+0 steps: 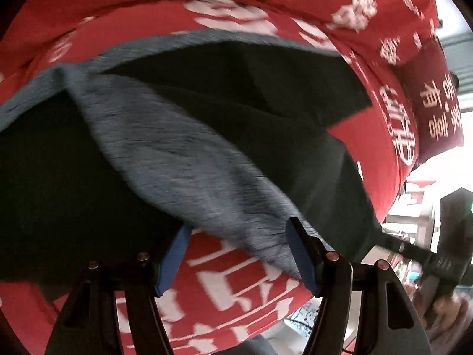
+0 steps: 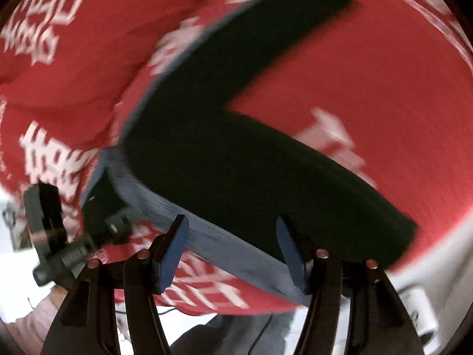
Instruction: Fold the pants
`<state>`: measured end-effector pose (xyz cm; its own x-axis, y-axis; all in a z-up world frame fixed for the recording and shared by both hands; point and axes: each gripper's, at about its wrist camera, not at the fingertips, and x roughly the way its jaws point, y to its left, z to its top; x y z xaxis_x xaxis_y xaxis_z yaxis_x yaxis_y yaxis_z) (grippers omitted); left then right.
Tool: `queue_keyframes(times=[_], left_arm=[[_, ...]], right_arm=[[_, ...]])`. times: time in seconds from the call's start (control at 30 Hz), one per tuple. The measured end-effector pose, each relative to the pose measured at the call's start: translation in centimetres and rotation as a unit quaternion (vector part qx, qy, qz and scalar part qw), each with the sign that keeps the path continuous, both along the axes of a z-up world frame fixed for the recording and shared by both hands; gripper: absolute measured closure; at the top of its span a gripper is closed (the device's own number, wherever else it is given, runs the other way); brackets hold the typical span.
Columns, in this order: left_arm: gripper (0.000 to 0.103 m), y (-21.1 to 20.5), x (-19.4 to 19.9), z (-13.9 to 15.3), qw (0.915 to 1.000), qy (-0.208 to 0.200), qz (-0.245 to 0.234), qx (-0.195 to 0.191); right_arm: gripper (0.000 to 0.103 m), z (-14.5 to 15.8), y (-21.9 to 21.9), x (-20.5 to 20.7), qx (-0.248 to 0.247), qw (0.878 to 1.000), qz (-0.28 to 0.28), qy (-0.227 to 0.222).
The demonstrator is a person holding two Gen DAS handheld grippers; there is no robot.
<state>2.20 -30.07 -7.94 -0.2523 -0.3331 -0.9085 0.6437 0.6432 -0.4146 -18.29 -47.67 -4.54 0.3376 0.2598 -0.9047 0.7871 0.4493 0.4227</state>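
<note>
Left gripper [image 1: 236, 254] stands wide open, blue pads apart, the pants' [image 1: 183, 148] grey waistband lying between them, ungripped; right gripper [image 2: 233, 251] likewise gapes over the waistband edge, holding nothing; dark pants [image 2: 230, 153] spread on the bench's red cloth [image 2: 369, 82], legs splayed toward 12 and 3 o'clock; the cloth's white characters are blurred, unreadable.

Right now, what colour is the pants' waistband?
Heathered blue-grey waistband, against dark pants; clearest in the left wrist view.
</note>
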Motion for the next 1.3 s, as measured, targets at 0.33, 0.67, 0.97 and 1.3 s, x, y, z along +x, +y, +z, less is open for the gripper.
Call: queue_keyframes(times=[0.33,0.67,0.97,1.3], left_arm=[[0.031,-1.8,-3.5,-1.1,0.9989,-0.029,-0.038,-0.003],[0.064,-1.0,-2.5,0.1,0.9994,-0.03,0.009,-0.011],[0.06,-5.4,3.4,6.3,0.9897,-0.1,0.098,-0.03],[0.022,-6.2,7.0,7.8,0.9726,-0.176,0.151,0.015]], right_arm=[[0.037,-4.8,3.4,-10.3,0.045,0.992,-0.113,-0.029],[0.089,-3.2,1.5,-9.1,0.124,0.976,-0.126,-0.126],[0.089,5.2,-13.2,3.5,0.088,0.97,-0.024,-0.227],[0.044,5.1,-22.4,16.0,0.022,0.984,0.046,-0.172]])
